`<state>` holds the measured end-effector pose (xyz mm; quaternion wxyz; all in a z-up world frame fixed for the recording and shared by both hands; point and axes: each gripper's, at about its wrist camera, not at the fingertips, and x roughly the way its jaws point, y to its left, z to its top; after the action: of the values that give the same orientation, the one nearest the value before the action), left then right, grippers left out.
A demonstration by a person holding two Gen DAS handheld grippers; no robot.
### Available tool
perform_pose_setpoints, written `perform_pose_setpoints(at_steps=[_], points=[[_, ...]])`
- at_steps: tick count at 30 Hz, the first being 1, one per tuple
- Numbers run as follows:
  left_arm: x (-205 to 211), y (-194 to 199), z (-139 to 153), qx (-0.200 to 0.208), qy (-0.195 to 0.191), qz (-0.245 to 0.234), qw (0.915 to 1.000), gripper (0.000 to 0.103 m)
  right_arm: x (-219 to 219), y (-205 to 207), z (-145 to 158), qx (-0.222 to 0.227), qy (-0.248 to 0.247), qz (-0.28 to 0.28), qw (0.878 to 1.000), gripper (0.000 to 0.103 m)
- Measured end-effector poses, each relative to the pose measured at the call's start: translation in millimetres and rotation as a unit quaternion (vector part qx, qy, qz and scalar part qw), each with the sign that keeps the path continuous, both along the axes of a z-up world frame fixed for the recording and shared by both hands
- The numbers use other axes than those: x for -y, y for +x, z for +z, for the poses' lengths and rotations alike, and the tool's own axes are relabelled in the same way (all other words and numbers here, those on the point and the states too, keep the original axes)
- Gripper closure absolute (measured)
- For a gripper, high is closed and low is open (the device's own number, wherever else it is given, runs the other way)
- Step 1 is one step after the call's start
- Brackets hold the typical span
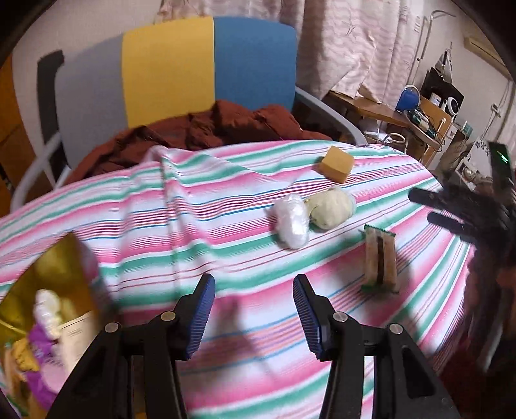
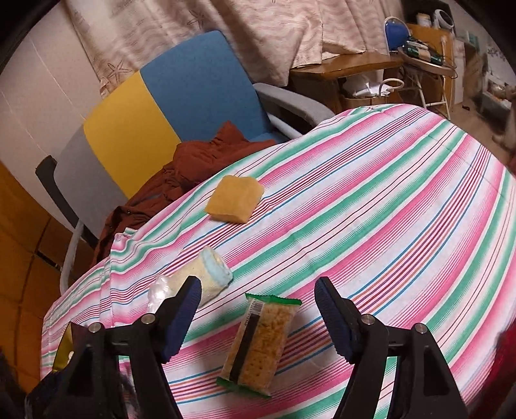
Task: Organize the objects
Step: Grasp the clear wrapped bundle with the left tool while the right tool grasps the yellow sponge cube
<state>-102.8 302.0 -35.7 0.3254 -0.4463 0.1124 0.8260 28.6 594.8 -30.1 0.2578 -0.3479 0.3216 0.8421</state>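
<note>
the left gripper (image 1: pixel 254 301) hangs over the striped cloth (image 1: pixel 200 232) with its jaws wide apart and nothing between them. the right gripper (image 2: pixel 258 306) has its jaws spread wide too, and it holds nothing; in the left wrist view its dark fingers (image 1: pixel 429 196) show at the right edge, blurred.

on the cloth, a cracker packet (image 2: pixel 258 345) with green ends lies flat, seen between the two fingers of the right gripper but not touched by them. just to its left lies a rolled small towel (image 2: pixel 206 280), pale yellow with a light blue end, and a piece of clear plastic wrap (image 2: pixel 158 290) is at its other end, touching it. farther away, near the back edge of the cloth, a yellow sponge (image 2: pixel 234 199) rests alone, well apart from the others.

at the lower left of the left wrist view there is a golden bag (image 1: pixel 48 309) with some colourful things inside, too blurred to tell what they are.

behind the cloth stands a chair (image 1: pixel 206 64) with grey, yellow and blue panels on its back, and a red-brown garment (image 1: pixel 206 129) lies crumpled on its seat. a pale curtain (image 2: pixel 225 25) hangs behind.
</note>
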Motion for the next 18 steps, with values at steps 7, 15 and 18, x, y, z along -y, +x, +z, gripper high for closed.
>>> perform_pose_setpoints(at_steps=[7, 15, 18], points=[[-49.8, -25.2, -23.6, 0.023, -0.004, -0.022, 0.9995, 0.052, 3.1, -6.2, -6.1, 0.015, -0.009, 0.015, 1.0, 0.03], [-90.4, -47.0, -45.8, 0.045, -0.012, -0.047, 0.9978, 0.052, 2.6, -9.0, -11.0, 0.022, -0.014, 0.022, 0.999, 0.03], [-100.1, -53.2, -54.5, 0.044, -0.024, -0.05, 0.9975, 0.052, 3.2, -11.1, -12.4, 0.026, -0.013, 0.024, 0.999, 0.03]])
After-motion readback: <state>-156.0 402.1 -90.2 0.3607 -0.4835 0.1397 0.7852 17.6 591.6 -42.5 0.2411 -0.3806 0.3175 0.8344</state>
